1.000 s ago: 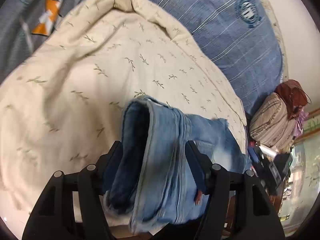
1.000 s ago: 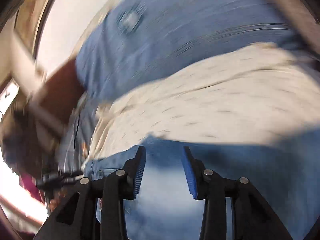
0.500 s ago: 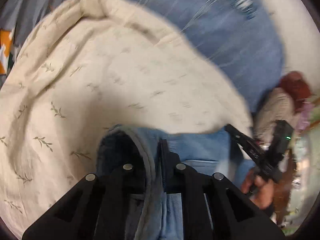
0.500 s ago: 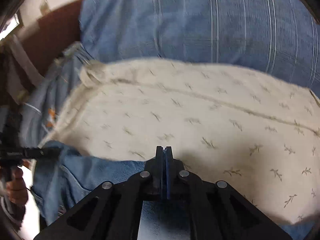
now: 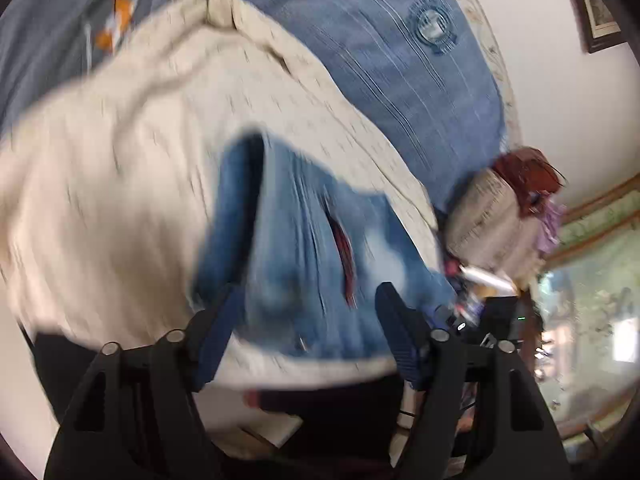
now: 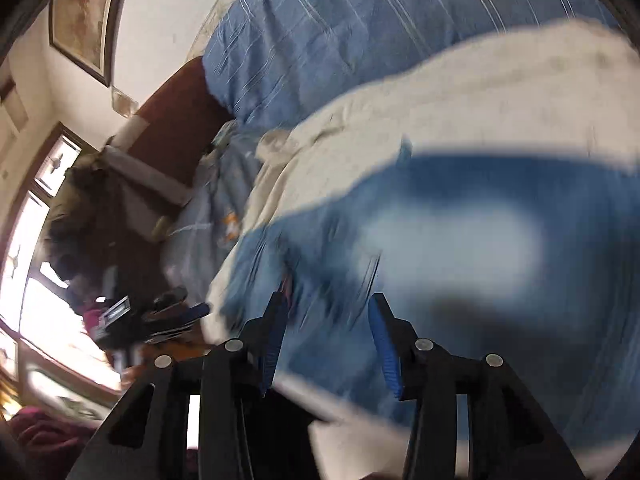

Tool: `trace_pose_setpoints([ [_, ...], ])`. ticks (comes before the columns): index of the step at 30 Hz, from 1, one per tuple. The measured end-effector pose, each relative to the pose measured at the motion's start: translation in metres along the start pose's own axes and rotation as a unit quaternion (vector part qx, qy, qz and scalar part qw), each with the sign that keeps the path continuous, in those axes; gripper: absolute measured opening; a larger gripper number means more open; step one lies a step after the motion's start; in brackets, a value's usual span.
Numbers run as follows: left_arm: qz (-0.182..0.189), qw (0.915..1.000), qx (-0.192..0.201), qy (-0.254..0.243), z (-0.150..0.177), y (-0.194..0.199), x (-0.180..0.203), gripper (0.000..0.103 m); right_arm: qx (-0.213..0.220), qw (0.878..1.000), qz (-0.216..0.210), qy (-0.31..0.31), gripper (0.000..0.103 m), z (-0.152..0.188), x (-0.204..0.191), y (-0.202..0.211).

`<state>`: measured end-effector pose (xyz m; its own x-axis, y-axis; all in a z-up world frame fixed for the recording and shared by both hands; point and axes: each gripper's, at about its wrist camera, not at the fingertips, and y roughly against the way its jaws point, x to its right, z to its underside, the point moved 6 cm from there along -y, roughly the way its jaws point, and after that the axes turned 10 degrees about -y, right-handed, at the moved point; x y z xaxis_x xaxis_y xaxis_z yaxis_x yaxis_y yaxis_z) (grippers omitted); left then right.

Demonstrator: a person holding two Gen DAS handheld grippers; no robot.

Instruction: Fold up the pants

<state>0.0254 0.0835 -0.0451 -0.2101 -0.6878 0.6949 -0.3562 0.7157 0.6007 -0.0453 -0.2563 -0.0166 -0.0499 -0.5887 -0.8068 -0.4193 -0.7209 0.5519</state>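
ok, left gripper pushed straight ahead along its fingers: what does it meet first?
Most likely the folded blue denim pants. They lie directly ahead of the open left gripper, between its spread jaws, on the cream leaf-print blanket. Motion blur hides the remaining gap.

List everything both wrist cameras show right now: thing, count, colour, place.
folded denim pants: one, blue, on the cream blanket, just ahead of both tools
cream leaf-print blanket: one, cream, spread under the pants
striped blue pillow with round crest: one, blue, beyond the blanket
grey-blue bedding with orange patch: one, far left of the left view
framed picture: one, dark frame, on the wall
left tool: one, black, blue pads, open
right tool: one, black, blue pads, open
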Motion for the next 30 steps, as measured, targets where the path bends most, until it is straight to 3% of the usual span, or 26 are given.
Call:
trace_pose_setpoints([
  [3, 0.012, 0.9997, -0.023, 0.006, 0.021, -0.021, 0.003, 0.071, -0.036, 0.994, -0.056, -0.088, 0.051, 0.029, 0.023, -0.012],
  [8, 0.007, 0.9965, -0.065, 0.052, 0.024, -0.055, -0.006, 0.071, -0.045, 0.982, -0.080, -0.168, 0.052, 0.028, 0.041, -0.044],
  [12, -0.036, 0.9943, -0.086, 0.052, 0.018, -0.074, -0.012, 0.067, -0.039, 0.971, -0.084, -0.222, 0.051, 0.024, 0.052, -0.071],
  [14, -0.032, 0.9929, -0.096, 0.063, 0.016, -0.076, -0.013, 0.018, -0.016, 0.975, -0.084, -0.205, 0.005, 0.019, 0.049, -0.068],
  [18, -0.024, 0.9969, -0.067, 0.034, 0.010, -0.043, 0.003, 0.019, -0.003, 0.991, -0.075, -0.110, 0.005, 0.024, 0.019, -0.044],
  [21, -0.068, 0.9943, -0.082, -0.008, 0.029, -0.047, -0.001, 0.019, -0.040, 0.992, -0.019, -0.116, 0.005, 0.043, 0.043, -0.064],
  [23, -0.098, 0.9882, -0.118, 0.005, 0.042, -0.068, -0.020, 0.020, -0.048, 0.989, -0.002, -0.140, 0.011, 0.048, 0.061, -0.077],
  [24, -0.098, 0.9854, -0.136, 0.029, 0.048, -0.077, -0.030, 0.022, -0.050, 0.987, -0.003, -0.154, 0.011, 0.048, 0.067, -0.082],
  [26, -0.087, 0.9860, -0.135, 0.043, 0.048, -0.073, -0.034, 0.025, -0.047, 0.988, -0.010, -0.149, 0.014, 0.046, 0.064, -0.075],
  [28, -0.087, 0.9882, -0.126, 0.005, 0.043, -0.056, -0.027, 0.028, -0.036, 0.991, -0.006, -0.127, 0.023, 0.042, 0.062, -0.051],
  [30, -0.067, 0.9886, -0.115, -0.069, 0.043, -0.032, -0.012, 0.042, 0.005, 0.994, 0.011, -0.112, 0.029, 0.036, 0.072, -0.004],
])
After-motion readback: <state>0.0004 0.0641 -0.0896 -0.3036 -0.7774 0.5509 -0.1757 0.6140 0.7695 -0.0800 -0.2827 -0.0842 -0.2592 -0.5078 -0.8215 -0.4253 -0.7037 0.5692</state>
